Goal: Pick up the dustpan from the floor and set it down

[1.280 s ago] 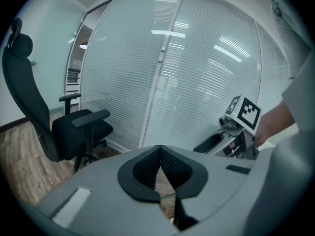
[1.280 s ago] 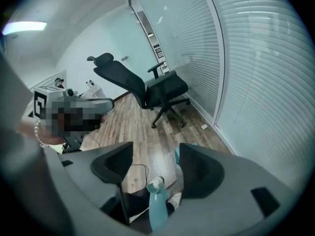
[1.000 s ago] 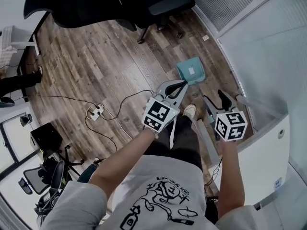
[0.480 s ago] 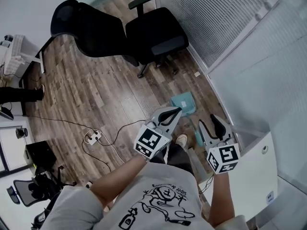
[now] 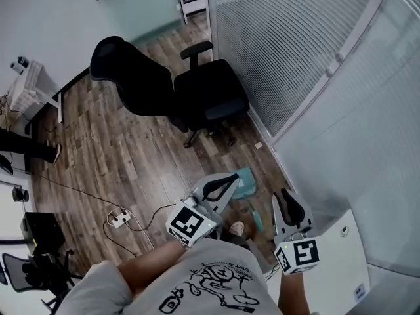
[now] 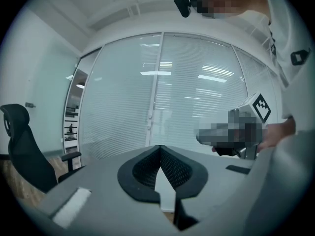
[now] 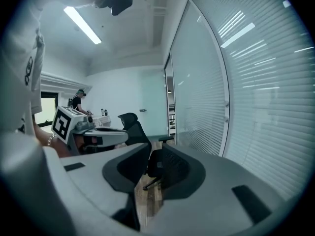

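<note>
Now the dustpan [image 5: 245,184] lies on the floor [image 5: 131,156] at lower centre, near the glass wall's [image 5: 315,110] foot, with open boards left of it. Left gripper [image 5: 230,178] is clenched and empty. Right gripper [image 5: 286,195], jaws just closing, is slightly agape and empty.

Bright, even indoor light throughout. A ceiling strip lamp [image 7: 82,25] glows left of the glass wall [image 7: 256,82] in the right gripper view. In the left gripper view that wall carries pale reflected bars of light. The office chair [image 5: 190,94] beside the wall casts only a faint shadow on the wooden floor [image 5: 125,156]. Both gripper views bulge and have black corners. In the head view the wall's straight frames curve.
</note>
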Available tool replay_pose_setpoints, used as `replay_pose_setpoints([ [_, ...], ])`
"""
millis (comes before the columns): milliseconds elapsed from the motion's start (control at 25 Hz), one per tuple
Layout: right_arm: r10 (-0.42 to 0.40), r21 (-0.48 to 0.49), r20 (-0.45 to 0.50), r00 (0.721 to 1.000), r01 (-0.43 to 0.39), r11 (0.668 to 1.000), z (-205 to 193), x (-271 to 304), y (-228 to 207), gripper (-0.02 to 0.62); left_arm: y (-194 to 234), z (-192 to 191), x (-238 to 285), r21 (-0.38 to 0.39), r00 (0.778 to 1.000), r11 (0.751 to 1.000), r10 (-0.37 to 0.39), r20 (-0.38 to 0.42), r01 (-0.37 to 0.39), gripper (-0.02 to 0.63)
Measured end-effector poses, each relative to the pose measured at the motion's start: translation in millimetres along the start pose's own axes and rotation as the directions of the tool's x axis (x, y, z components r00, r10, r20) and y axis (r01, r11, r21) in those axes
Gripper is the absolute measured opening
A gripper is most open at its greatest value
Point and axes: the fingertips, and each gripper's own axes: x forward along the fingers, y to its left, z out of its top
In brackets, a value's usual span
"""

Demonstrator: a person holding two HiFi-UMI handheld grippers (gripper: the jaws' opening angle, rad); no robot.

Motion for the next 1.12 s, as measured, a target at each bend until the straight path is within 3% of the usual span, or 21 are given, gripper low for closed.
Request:
replay_pose_setpoints([
  [360, -0.064, -0.066, 0.12, 0.991, 0.072, 0.995, 68.0, -47.3, 18.4, 0.049, -9.0, 65.4, -38.0, 0.015, 0.992, 0.997, 0.08, 0.099, -0.082, -0.006],
  [560, -0.095, -0.049, 0.159, 0.983, 0.104, 0.993, 80.3, -63.1, 17.2, 0.032, -8.2, 77.7, -54.6, 0.029, 0.986, 0.992, 0.119, 0.118, -0.123, -0.006],
  [1120, -0.1, -0.059, 0.164, 0.981, 0.111, 0.992, 88.7, -64.8, 15.6, 0.02, -15.8, 82.0, -52.6, 0.017, 0.986, 0.995, 0.092, 0.136, -0.096, -0.006],
])
